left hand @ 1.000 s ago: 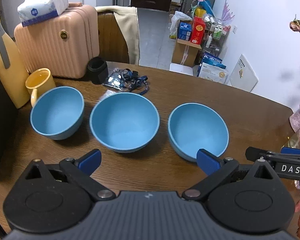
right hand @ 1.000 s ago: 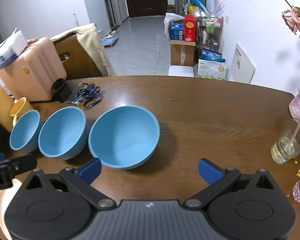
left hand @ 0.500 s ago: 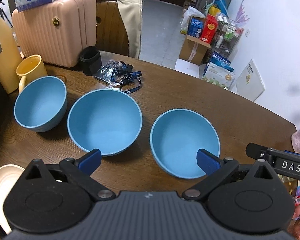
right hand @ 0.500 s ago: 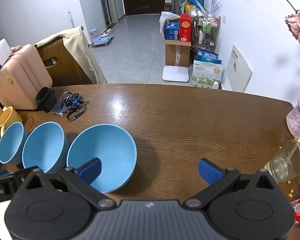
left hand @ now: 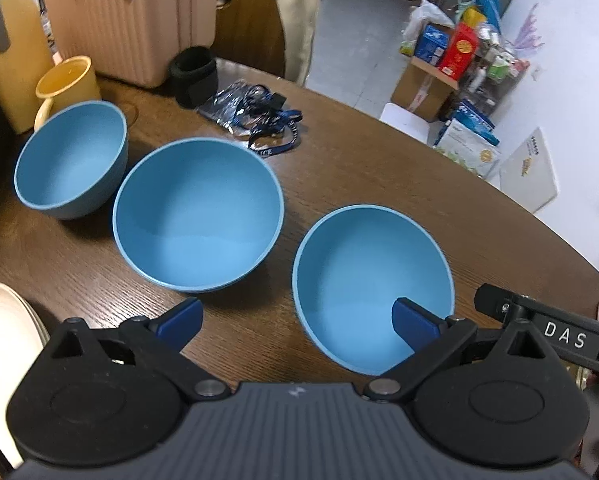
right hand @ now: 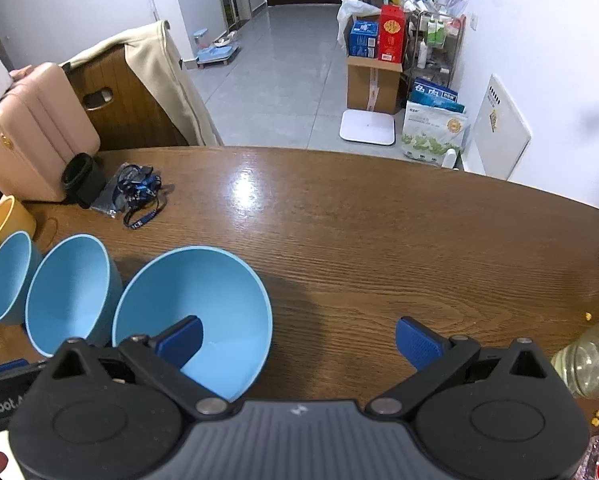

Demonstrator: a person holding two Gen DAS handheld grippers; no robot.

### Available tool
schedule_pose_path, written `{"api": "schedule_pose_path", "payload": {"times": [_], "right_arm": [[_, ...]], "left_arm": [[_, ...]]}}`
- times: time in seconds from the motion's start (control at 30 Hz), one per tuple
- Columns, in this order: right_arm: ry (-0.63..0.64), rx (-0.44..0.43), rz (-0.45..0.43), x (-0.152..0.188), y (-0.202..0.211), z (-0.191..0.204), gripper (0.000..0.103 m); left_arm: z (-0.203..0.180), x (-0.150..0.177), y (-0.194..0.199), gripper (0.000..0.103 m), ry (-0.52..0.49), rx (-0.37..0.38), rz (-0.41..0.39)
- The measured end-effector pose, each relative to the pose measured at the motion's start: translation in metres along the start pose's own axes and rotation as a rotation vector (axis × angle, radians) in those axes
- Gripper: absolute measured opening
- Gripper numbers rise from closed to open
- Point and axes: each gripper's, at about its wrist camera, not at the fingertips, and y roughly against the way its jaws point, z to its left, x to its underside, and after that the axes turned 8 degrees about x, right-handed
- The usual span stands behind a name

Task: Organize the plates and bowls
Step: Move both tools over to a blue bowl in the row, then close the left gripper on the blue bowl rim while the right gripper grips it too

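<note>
Change since earlier frames: both grippers have been drawn back and lowered toward the near edge of the table (right hand: 379, 240); the right bowl is now seen partly under each gripper's fingers, and a cream plate (left hand: 3, 340) has come into the left wrist view.
Left gripper (left hand: 295, 318): held low over the table, pointed forward across it; the jaws are spread wide and nothing is held. Its right fingertip (left hand: 413, 322) is seen over the right bowl's inside, its left one over bare wood.
Right gripper (right hand: 297, 338): held beside the left one, tilted down at the table; the jaws are spread wide and empty. Its left fingertip (right hand: 181, 340) is seen over the right bowl's inside; contact cannot be told.
Right bowl (left hand: 363, 276): blue, upright, nearest the grippers, set apart from the middle bowl.
Middle bowl (left hand: 197, 212): blue, upright, at the row's centre.
Left bowl (left hand: 69, 158): blue, smaller, just beside the middle bowl, in front of a yellow mug (left hand: 65, 80).
Plate: seen at the left edge of the table, near the left gripper.
</note>
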Motion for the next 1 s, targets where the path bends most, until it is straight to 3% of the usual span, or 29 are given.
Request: {"api": "schedule_pose_path", "payload": {"times": [0.13,0.27,0.37,0.47,0.63,1.0], "right_arm": [[-0.002,-0.014,0.01,-0.002,-0.016,-0.001,0.096],[0.009,-0.025,0.017,-0.004,-0.031,0.0,0.086],[0.011,-0.037,0.026,-0.005,-0.042,0.001,0.085],[0.013,-0.05,0.03,-0.005,-0.052,0.003,0.072],[0.011,-0.06,0.041,-0.006,-0.068,0.003,0.065],[-0.027,-0.119,0.048,-0.003,-0.09,-0.001,0.029]], "left_arm": [[0.002,-0.002,-0.012,0.1,0.015,-0.011,0.013],[0.004,-0.003,-0.025,0.091,0.028,-0.023,0.037],[0.004,-0.003,-0.035,0.085,0.034,-0.023,0.056],[0.004,-0.002,-0.045,0.078,0.042,-0.018,0.078],[0.003,-0.002,-0.059,0.07,0.045,-0.006,0.11],[0.002,-0.002,-0.083,0.053,0.054,-0.015,0.159]]}}
